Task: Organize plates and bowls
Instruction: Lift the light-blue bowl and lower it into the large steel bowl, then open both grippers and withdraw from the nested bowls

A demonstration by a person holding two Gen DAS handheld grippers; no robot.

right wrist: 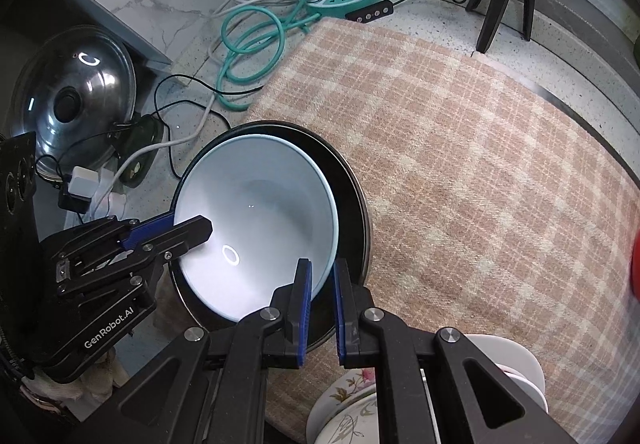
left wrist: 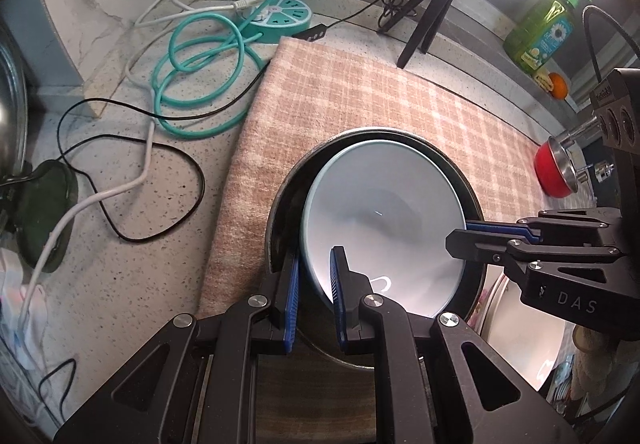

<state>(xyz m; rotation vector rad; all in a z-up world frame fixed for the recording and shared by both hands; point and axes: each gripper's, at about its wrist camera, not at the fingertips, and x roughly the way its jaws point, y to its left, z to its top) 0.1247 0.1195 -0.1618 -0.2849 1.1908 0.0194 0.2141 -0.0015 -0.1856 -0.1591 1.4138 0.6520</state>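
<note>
**Two grippers, one pale blue bowl**

Two sides of the round pale blue bowl are being pinched, one by each gripper. The left gripper is clamped on the bowl's rim on one side, with one blue pad inside the bowl and one outside. The right gripper is clamped on the rim on the other side in the same way.

The bowl sits inside the wide, dark round dish with a metal-looking edge. It is tilted a little and pushed toward one side of the dish, so a dark gap is seen along the other side. The dish rests on the pink and cream checked cloth, which is spread on the speckled grey counter.

The bowl looks hard, smooth and shiny, so it is judged to be slippery and easy to chip or break. It should be held by the rim on two sides, as is being done, and kept level. It is probably not very heavy, but that cannot be told for sure.

Nothing is seen inside the pale blue bowl; only light spots shine on its bottom. Nothing else is seen in the dark dish. A white bowl with painted flowers and a plain white dish wait nearby at the cloth's edge.
</note>
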